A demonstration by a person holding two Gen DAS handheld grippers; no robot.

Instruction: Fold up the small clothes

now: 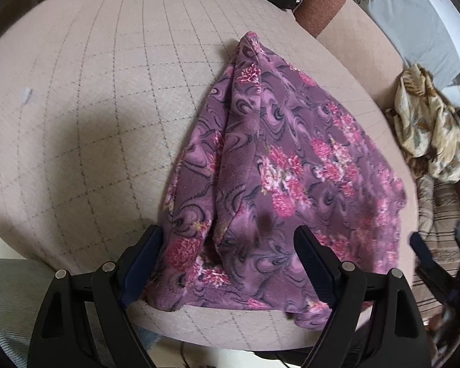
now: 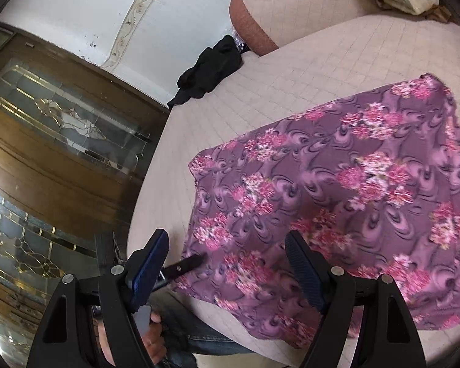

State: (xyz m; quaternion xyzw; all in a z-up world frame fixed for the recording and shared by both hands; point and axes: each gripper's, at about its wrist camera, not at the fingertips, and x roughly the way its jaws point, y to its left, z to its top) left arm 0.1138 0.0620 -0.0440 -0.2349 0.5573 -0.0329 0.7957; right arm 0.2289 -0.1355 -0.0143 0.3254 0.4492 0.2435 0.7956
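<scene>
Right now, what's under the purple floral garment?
The purple floral garment lies on the beige quilted cushion, near its front edge. Anything beneath its folds is covered and cannot be seen.

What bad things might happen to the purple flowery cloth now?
1. The purple floral garment already hangs over the near edge of the quilted bed, so a tug might slide it off.
2. Both the left gripper and the right gripper are open with nothing gripped, so a shallow pinch could miss and only bunch the fabric.
3. One side lies doubled in a loose flap, so the fold may come out crooked.
</scene>
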